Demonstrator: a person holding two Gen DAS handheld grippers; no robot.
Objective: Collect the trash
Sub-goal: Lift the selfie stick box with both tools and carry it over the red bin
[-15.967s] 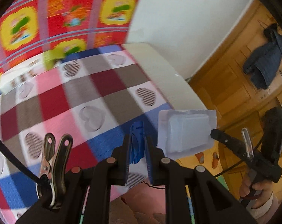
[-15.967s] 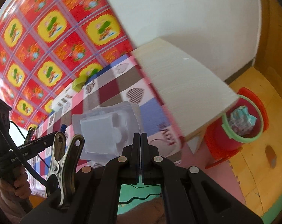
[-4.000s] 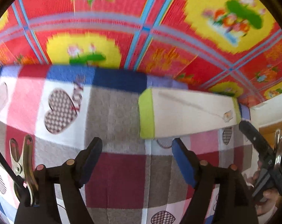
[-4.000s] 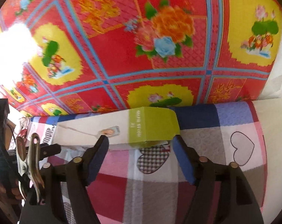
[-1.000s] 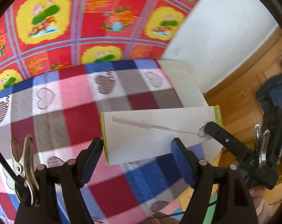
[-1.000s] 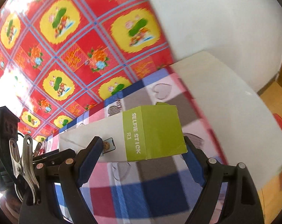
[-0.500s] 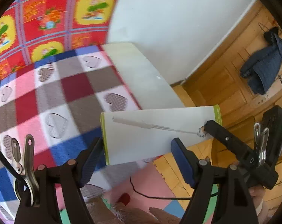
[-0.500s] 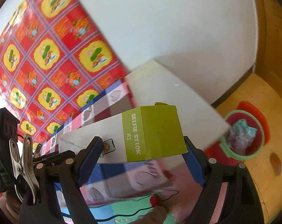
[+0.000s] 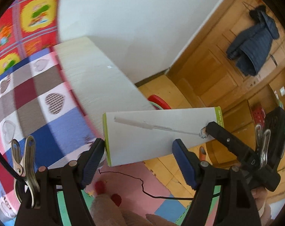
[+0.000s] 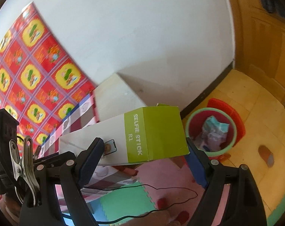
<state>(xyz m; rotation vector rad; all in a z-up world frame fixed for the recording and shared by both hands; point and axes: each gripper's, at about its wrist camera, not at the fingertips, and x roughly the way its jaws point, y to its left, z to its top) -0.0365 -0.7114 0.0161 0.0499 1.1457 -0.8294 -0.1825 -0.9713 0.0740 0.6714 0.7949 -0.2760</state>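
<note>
**Inspector:** Item and location?

**Me:** One long selfie-stick box (image 10: pixel 155 131), white with a green end. It is in the air between my two tools, past the edge of the table (image 9: pixel 97 86) and above the floor mats. The red bin (image 10: pixel 211 110) stands just beyond its green end.

**Inspector:** Condition of the grip?

**Me:** My left gripper (image 9: pixel 138 143) is clamped across the white end and my right gripper (image 10: pixel 144 144) across the green end. On both, the jaws stand wide because the carton fills them.

**Inspector:** Handling assessment?

**Me:** I judge it light and probably hollow. It is stiff along its length but would dent under a hard squeeze, and the smooth card could slide on the pads. The ends are the sound places to hold it (a mid-span grip would let it swing). The bin already holds wrappers, so I would tip the carton in end first.
</note>
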